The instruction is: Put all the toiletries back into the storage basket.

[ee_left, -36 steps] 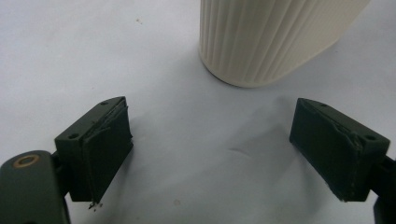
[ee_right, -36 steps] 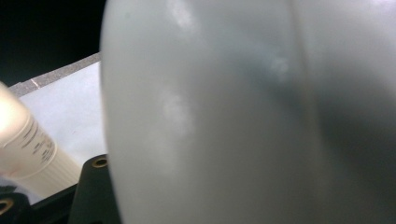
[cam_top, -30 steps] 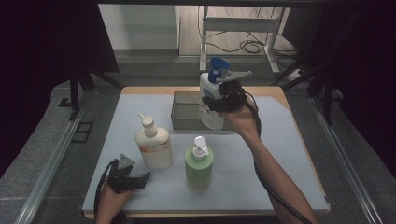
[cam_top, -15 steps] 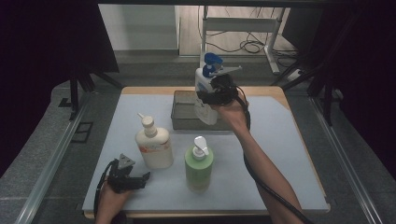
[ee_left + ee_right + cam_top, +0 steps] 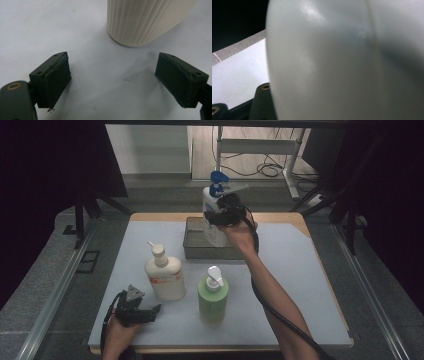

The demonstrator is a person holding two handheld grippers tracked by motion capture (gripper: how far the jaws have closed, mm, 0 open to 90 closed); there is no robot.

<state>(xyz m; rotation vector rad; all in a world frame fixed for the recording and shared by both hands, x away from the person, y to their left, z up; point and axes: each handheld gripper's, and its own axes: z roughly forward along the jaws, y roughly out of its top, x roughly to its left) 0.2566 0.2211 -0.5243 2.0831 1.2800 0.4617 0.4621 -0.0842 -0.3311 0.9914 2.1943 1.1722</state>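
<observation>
My right tongs [image 5: 216, 218] squeeze the white spray bottle [image 5: 212, 215] by its smooth, slippery, maybe heavy belly, over the grey tray [image 5: 195, 251] at the far side, while my left tongs [image 5: 150, 311] wait open near me

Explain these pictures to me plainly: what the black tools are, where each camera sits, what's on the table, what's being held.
A person holds a hand-operated two-jaw gripper in each hand; there is no robot arm. The high view looks down on the table. The other two views come from cameras riding on the grippers. The right gripper grips a white bottle with a blue pump above a grey tray. Its own camera sees that bottle up close. The left gripper rests open near the table's front edge, with a ribbed cream pump bottle just ahead. A green pump bottle stands beside that.
</observation>
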